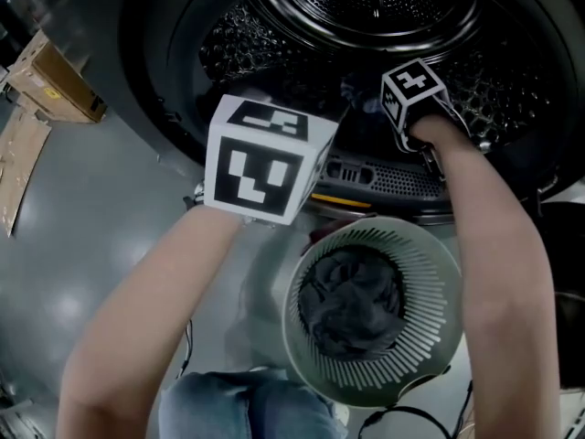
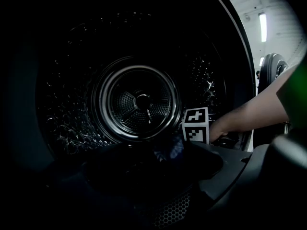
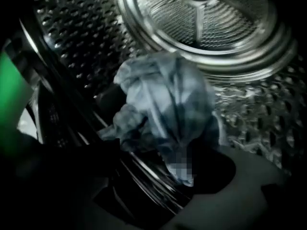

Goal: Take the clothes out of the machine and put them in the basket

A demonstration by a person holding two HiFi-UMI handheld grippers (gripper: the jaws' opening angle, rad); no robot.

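The right gripper (image 3: pixel 163 178), jaws spread and empty, faces a crumpled pale garment (image 3: pixel 163 104) just ahead, likely soft, light and limp, best pinched at its raised bunched middle.

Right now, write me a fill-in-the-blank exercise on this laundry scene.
1. The gripper reaching deeper into the drum is the ____ one.
2. A pale blue garment lies in the drum ahead of the right gripper, whose fingers are ____.
3. The basket already holds clothes of a ____ colour.
Missing words: right; open; dark.
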